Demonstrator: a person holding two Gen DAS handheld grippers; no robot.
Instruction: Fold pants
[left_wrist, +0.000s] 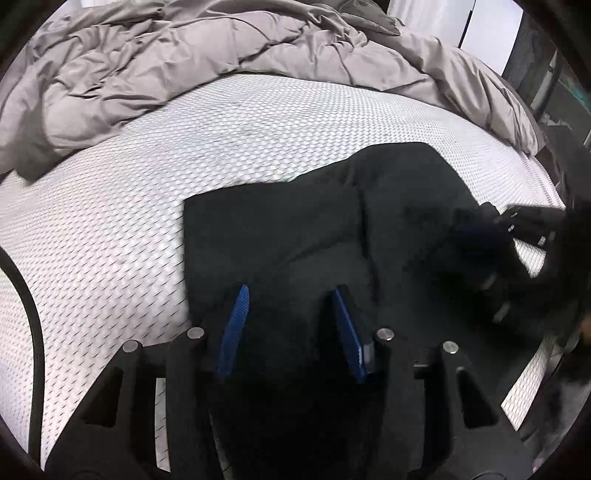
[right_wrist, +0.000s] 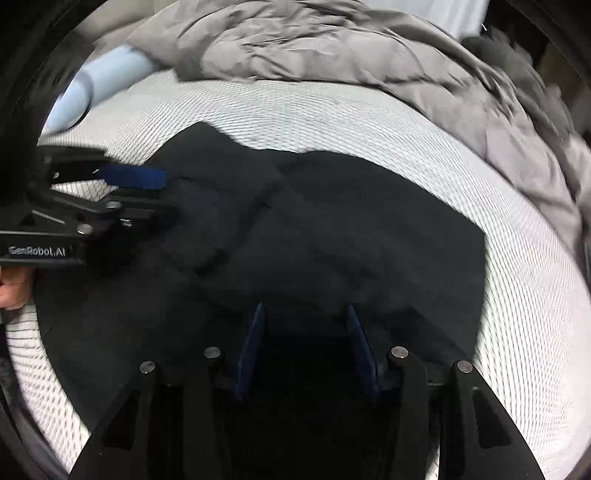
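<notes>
Bed with white textured mattress (left_wrist: 129, 221), grey duvet (left_wrist: 147, 66) bunched at the far side. Black pants (left_wrist: 295, 229) lie on the mattress, already doubled over. Left hand-held gripper (left_wrist: 290, 325) and right hand-held gripper (right_wrist: 304, 343) both hover over the dark cloth, jaws part open; can't tell if fabric is pinched between them. Risk, my guess: grabbing one layer only would drag the fold apart or skew the edges. No containers in view.

Pants (right_wrist: 332, 229) on mattress (left_wrist: 110, 221) (duvet (left_wrist: 184, 55) behind)
</notes>
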